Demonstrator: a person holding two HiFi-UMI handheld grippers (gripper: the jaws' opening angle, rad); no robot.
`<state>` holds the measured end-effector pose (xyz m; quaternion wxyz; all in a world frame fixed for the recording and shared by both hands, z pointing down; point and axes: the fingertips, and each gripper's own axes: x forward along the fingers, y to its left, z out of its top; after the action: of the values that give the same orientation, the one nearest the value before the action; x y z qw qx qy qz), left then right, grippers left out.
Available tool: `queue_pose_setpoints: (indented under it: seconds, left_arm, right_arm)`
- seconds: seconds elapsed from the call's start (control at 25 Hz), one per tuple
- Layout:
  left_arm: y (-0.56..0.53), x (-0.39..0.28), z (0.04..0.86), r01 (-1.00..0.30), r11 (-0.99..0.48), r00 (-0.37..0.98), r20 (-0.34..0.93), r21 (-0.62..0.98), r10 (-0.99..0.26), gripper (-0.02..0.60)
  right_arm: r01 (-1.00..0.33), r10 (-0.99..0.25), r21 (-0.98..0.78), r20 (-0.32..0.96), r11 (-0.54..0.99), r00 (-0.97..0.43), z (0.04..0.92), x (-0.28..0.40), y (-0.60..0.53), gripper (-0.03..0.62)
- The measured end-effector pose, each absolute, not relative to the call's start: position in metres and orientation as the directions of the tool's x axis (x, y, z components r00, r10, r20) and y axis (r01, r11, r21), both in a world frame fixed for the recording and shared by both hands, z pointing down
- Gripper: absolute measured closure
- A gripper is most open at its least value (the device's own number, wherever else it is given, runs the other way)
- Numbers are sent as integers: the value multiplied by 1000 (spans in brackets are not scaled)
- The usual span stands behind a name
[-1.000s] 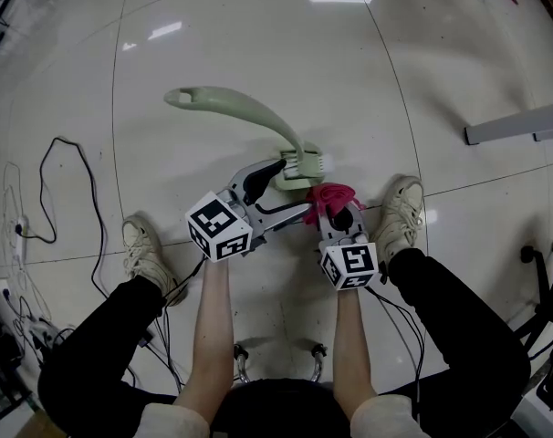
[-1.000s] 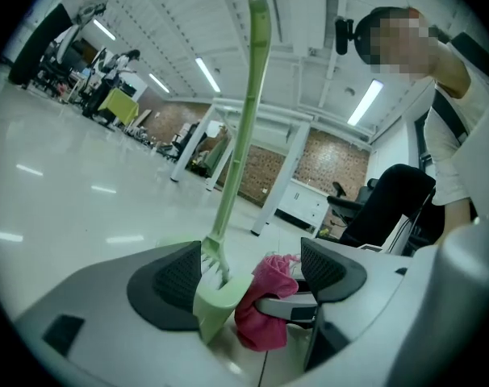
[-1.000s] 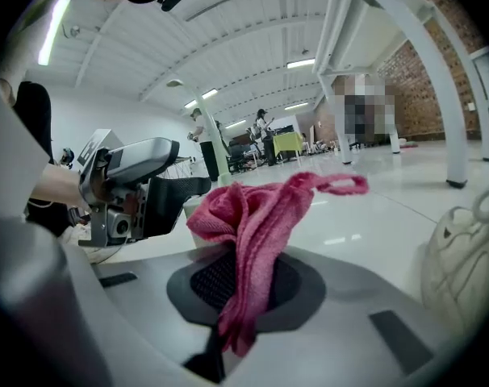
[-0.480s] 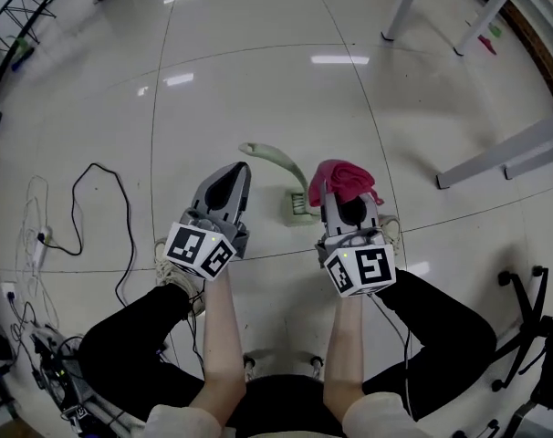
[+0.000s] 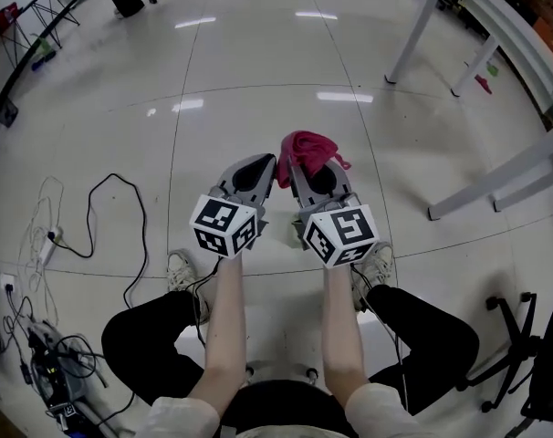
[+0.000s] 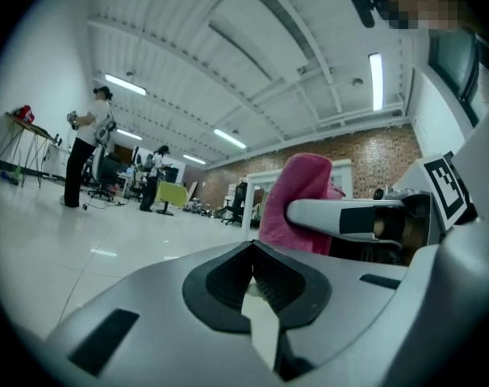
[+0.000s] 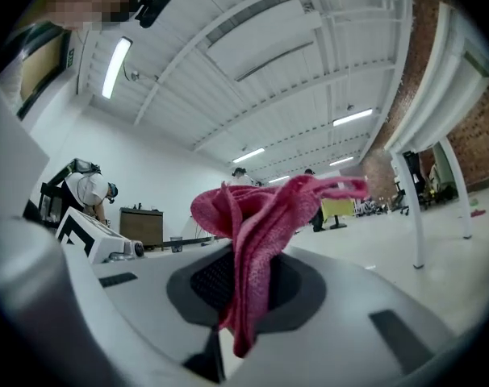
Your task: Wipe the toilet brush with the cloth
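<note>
while the right claw [image 5: 304,169] is clamped shut on the cloth [image 5: 309,147], the left claw [image 5: 264,161] just beside it is closed tight on nothing, its two pads [image 6: 228,276] meeting along one seam. both claws are smooth grey plastic shells that taper to a rounded nose, each with a dark ribbed pad set in a scooped hollow, and each carries a white cube with black square markers at the wrist end, the left cube [image 5: 224,226] and the right cube [image 5: 340,235]. the cloth is deep pink with a fine nubbly weave, soft and crumpled into thick folds. in the right gripper view it runs as a narrow pleated strip along the seam between the jaws, so its long axis follows the line the claw points along; a short tail hangs back toward the camera, and the loose bulk stands up past the tips, with one flap trailing off to the right. in the head view that bulk sits as a rounded bunch on the nose of the right claw, pointing away from the person, with its edge reaching toward the left claw's tip. below lies a glossy pale tiled floor [image 5: 258,62] with streaks of reflected light, and a thin black cable [image 5: 112,210] loops across it at the left.
</note>
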<state>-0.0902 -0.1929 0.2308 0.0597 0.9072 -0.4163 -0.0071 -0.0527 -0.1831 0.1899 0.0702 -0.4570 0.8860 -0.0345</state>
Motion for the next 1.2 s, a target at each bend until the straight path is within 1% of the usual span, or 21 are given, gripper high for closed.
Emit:
queue_pose_setpoints:
  seconds: [0.08,0.16,0.4,0.64,0.88,1.08,1.2]
  left_arm:
    - [-187,-87,240,-746,-655,664,60,119,-745,577]
    - [-186,-90,241,-745,-652,662,38,138,-748,577]
    - [-185,-90,241,-748,-653,661,41,119,-749,577]
    - [-190,-92,243,-754,-646,654,32,120,-756,577]
    - [-189,-92,243,-758,-642,649,25,112,-761,577]
    - [-187,-93,243,-754,-648,653,21,107,-757,577]
    - [-185,-94,243,-753,-649,654,12,110,-756,577]
  right_arm:
    - [-808,-819,-136,-59,573,-571,205,-55,-181,562]
    - [-814,-825,-142,-37,563,-564,217,-51,-181,562]
    - [-856,-864,-155,32,493,-503,254,-16,-187,562]
    - [-898,-888,-201,171,392,-426,341,22,-187,562]
    - [-914,-872,-239,297,327,-390,424,40,-187,562]
    - [-925,-846,-233,384,301,-371,466,47,-187,562]
    - [-925,-835,-250,408,286,-369,482,48,-184,562]
